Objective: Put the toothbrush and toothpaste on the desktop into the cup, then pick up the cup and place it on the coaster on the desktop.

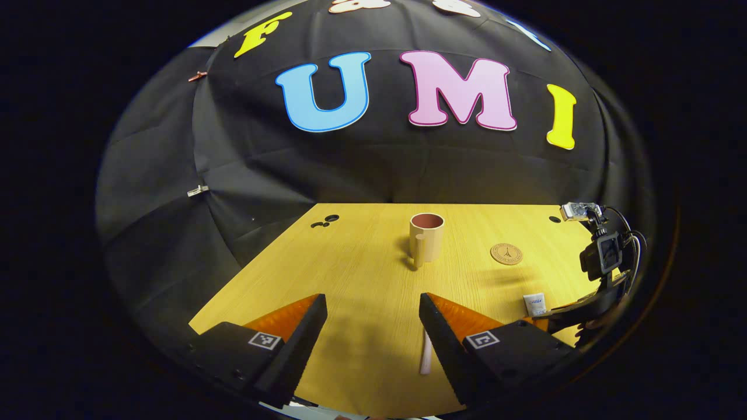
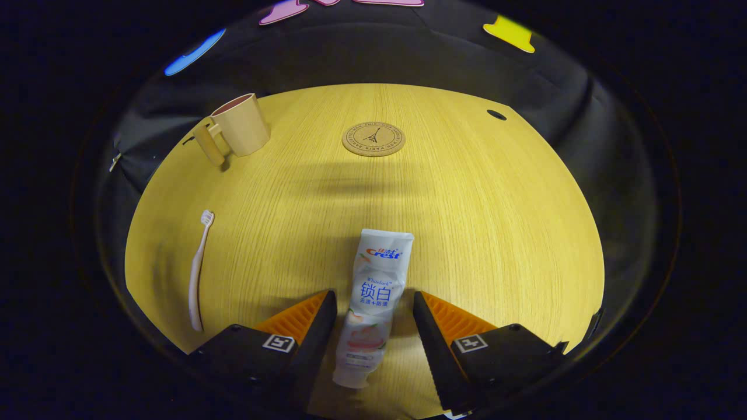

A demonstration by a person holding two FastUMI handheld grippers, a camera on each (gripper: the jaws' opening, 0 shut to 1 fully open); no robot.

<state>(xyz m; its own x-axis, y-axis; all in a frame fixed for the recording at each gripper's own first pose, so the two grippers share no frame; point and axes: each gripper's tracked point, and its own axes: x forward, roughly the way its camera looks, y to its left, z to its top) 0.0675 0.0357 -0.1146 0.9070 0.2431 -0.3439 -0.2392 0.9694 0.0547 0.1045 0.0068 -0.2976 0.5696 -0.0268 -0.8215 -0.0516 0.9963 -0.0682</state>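
Observation:
A white toothpaste tube lies flat on the wooden desktop, between the spread fingers of my right gripper, which is open around its lower half. The toothbrush lies to the left in the right gripper view. A beige cup with a handle stands upright at the far left, and the round cork coaster lies beyond the tube. My left gripper is open and holds nothing, facing the cup. The toothbrush handle peeks out beside its right finger. At the right, the right gripper sits at the tube's end.
The coaster lies to the right of the cup in the left gripper view. Small dark holes mark the desktop's far corners. Black cloth walls close the booth behind the desk's far edge.

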